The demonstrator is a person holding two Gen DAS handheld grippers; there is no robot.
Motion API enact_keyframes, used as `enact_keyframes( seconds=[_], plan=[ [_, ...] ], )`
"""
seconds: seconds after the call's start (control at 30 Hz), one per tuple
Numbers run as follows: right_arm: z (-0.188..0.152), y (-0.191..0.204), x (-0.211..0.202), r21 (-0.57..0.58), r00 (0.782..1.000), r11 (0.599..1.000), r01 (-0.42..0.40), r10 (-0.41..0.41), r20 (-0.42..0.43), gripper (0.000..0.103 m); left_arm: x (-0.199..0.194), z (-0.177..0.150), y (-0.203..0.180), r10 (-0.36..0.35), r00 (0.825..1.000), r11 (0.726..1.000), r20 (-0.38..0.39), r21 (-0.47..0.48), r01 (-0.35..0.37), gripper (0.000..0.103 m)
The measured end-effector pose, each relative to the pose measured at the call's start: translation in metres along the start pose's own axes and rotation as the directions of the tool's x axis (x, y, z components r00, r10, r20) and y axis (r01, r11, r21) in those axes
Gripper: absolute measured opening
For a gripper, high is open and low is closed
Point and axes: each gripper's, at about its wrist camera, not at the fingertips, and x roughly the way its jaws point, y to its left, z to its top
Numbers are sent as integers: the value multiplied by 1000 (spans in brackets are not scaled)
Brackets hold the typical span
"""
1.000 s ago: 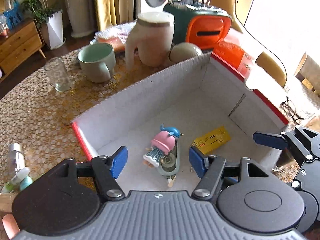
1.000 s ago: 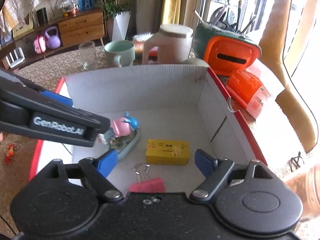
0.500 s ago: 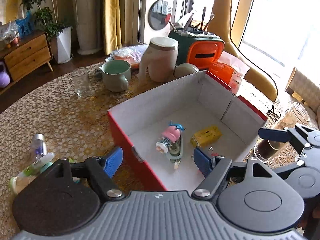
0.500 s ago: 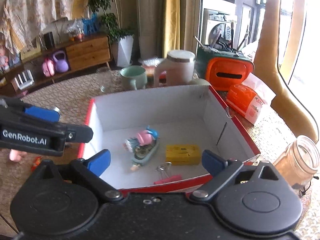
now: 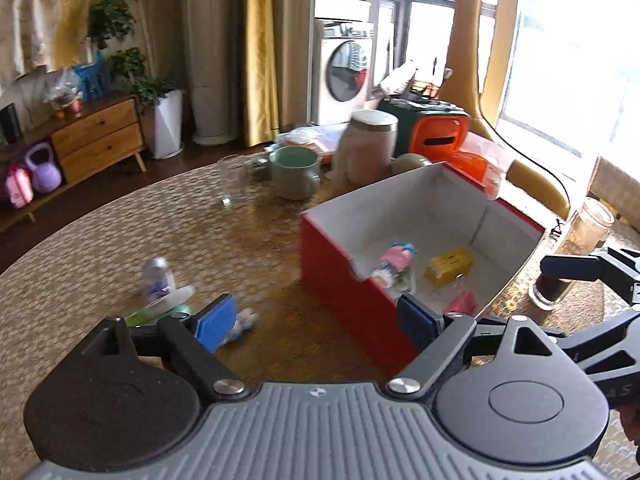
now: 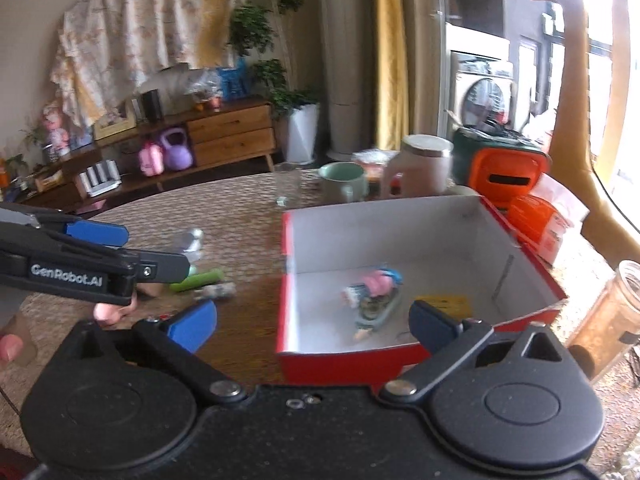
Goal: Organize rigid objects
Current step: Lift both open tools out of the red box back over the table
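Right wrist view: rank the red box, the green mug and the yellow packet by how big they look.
1. red box, clearly the largest.
2. green mug.
3. yellow packet, partly hidden by a gripper finger; the mug is farther away, so these two are uncertain.

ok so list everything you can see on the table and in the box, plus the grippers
red cardboard box: 1, red outside, white inside, on the table's right part
pink and blue toy figure: 1, inside box
yellow flat packet: 1, inside box
pink binder clip: 1, inside box, near corner
green tube: 1, on table left of box
small clear bottle: 1, on table left of box
pale green mug: 1, behind box
clear drinking glass: 1, left of mug
beige lidded jug: 1, behind box
orange and green case: 1, far side
glass jar: 1, right of box
left gripper: blue pads, open
right gripper: blue pads, open
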Motion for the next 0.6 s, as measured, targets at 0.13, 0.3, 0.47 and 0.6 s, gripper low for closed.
enact_keyframes(
  seconds=[0.13,0.3,0.47,0.6],
  plan=[
    [-3,24,-2,-45,999,999,-28,29,18,103,-17,-14,27,19,1000,998,20,-54,-18,88],
    [-8,55,1,-101,997,992,-72,74,20,103,-36,-29,63,28,998,994,55,-109,-22,88],
    [-13,78,10,-130,993,985,-115,116,4,103,-49,-42,95,67,994,989,90,-140,-54,97],
    [-17,93,24,-139,989,979,-151,150,-15,103,-51,-56,115,90,989,988,114,-132,-75,100]
  ],
)
